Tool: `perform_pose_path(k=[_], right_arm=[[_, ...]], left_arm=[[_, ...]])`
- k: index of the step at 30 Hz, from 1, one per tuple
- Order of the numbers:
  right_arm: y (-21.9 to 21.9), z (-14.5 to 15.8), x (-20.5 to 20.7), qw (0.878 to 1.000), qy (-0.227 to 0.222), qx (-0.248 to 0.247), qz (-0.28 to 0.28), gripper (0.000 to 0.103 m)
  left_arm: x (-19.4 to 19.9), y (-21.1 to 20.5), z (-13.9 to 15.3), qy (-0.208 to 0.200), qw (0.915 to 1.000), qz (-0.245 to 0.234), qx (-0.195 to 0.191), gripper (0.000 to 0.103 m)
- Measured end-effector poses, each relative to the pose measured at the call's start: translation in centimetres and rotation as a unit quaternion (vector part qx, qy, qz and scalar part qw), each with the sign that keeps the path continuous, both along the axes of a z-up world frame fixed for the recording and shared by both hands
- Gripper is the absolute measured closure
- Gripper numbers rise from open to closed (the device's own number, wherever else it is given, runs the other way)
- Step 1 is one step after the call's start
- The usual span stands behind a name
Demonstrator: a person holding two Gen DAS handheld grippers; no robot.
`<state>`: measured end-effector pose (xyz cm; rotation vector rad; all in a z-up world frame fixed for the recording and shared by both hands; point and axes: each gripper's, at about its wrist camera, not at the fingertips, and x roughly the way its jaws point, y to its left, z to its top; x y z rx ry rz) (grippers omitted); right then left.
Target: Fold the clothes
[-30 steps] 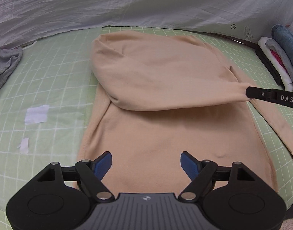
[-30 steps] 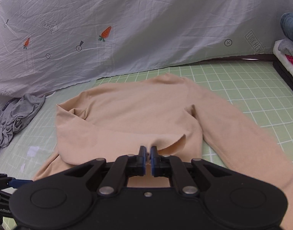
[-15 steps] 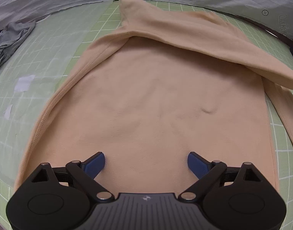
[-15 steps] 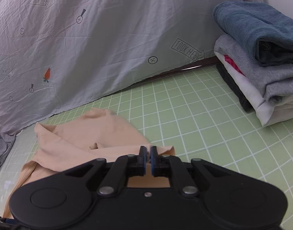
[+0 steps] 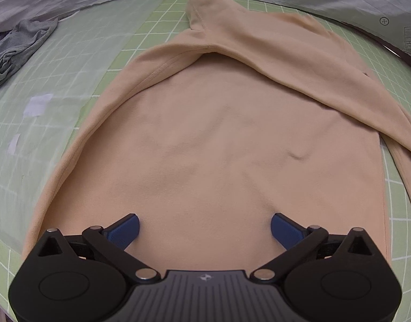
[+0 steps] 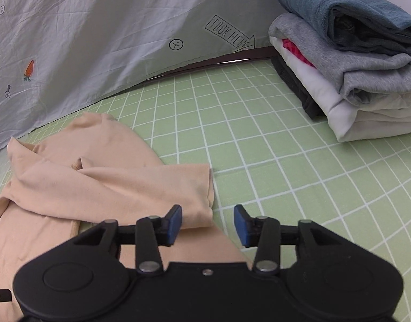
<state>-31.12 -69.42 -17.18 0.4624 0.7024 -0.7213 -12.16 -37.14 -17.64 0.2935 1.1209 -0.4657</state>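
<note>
Left claw (image 5: 204, 226) spread wide, empty, hovering over lower body of beige sweater (image 5: 218, 147). Sweater flat on green grid mat (image 6: 272, 155), one sleeve (image 5: 299, 67) folded across chest ahead of claw. Right claw (image 6: 208, 224) released, sleeve cuff (image 6: 197, 190) lying just ahead-left of blue pads. Folded stack (image 6: 347, 53) far ahead-right.

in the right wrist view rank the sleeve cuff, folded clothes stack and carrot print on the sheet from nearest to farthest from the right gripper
From the right gripper:
1. Sleeve cuff of the beige top, just ahead, slightly left.
2. Folded clothes stack, far right on the green mat.
3. Carrot print, far left, up on the grey sheet behind the mat.
</note>
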Motion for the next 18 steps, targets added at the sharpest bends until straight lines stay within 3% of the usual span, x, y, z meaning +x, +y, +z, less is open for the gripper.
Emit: perform_pose_path(k=[2,6,10,18], right_arm=[[0.6,0.2,-0.3,1.000,0.004,-0.006,-0.005,0.028],[3.1,1.0,-0.8,0.999,-0.004,-0.032,0.000,0.002],[6.7,1.2,-0.7,0.999,-0.009,-0.041,0.010,0.000],[14.9,1.2,0.9,0.999,-0.012,-0.039,0.025,0.000]], left_arm=[[-0.2,0.4,0.2,-0.005,1.0000,-0.004,-0.006,0.000],[-0.6,1.2,0.6,-0.014,0.9997,-0.011,-0.017,0.000],[-1.2,2.4,1.3,-0.027,0.9989,-0.021,-0.033,0.000],[-1.1,10.1,4.4,-0.062,0.9941,-0.044,-0.077,0.000]])
